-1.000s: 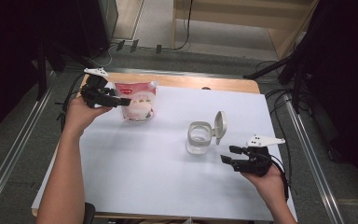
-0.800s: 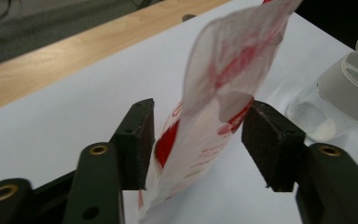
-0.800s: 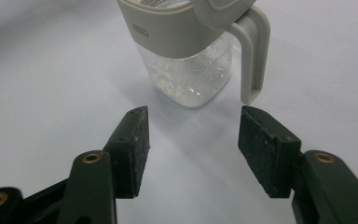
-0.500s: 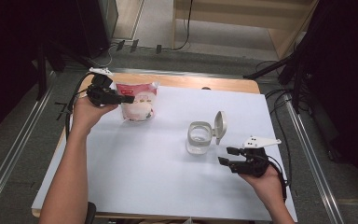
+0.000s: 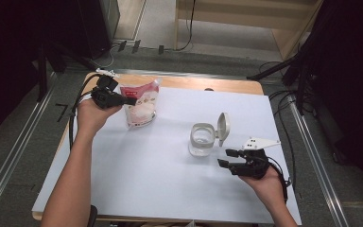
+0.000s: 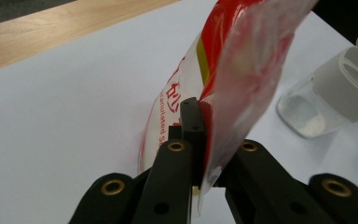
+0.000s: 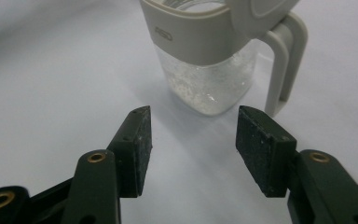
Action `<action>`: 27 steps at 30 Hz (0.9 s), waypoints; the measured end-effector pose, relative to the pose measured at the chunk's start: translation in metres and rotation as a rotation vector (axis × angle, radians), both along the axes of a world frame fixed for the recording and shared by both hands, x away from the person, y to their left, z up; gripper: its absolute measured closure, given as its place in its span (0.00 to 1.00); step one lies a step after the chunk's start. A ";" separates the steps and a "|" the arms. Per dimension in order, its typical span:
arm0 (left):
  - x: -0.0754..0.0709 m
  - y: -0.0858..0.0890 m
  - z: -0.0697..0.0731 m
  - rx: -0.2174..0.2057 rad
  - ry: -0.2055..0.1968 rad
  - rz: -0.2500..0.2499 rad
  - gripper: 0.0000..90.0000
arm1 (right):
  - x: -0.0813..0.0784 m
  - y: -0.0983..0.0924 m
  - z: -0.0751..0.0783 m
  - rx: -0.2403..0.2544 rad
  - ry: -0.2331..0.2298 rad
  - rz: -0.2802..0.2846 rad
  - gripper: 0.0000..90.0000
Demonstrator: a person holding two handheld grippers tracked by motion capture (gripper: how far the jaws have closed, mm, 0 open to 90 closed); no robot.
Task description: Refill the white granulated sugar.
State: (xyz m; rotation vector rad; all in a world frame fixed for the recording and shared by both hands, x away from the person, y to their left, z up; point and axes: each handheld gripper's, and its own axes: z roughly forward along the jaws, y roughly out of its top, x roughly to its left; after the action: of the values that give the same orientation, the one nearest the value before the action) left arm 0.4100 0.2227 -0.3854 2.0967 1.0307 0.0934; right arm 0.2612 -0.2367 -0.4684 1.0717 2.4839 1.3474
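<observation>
Black hand-held gripper, apparently brass-coloured rivets

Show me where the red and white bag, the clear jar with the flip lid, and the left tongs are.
red and white bag (image 5: 142,106), high view, on its printed front.
clear jar (image 5: 202,140), high view, on the rim of its open mouth.
left tongs (image 6: 200,140), left gripper view, where the tips pinch the bag's edge.

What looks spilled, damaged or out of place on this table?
Nothing stands out. The red-and-white pouch is pinched in the left claw, and the clear jar stands upright with its lid open. No spill shows.
</observation>
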 end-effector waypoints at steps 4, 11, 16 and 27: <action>-0.003 -0.002 0.008 -0.053 0.006 -0.022 1.00 | -0.003 0.005 0.002 0.006 -0.010 0.024 0.53; -0.016 -0.009 0.033 -0.064 -0.018 -0.042 1.00 | -0.009 0.016 0.007 0.010 -0.025 0.060 0.55; -0.024 -0.011 0.042 -0.094 -0.004 -0.028 1.00 | -0.014 0.025 0.010 0.017 -0.036 0.085 0.56; -0.038 -0.027 0.044 -0.090 0.008 -0.089 1.00 | -0.018 0.051 0.010 -0.008 -0.054 0.124 0.57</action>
State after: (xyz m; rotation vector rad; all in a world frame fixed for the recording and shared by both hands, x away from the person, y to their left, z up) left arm 0.3723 0.1959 -0.3414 2.0593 0.9277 -0.0056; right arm 0.2429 -0.1852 -0.4579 0.8806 2.5514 1.3785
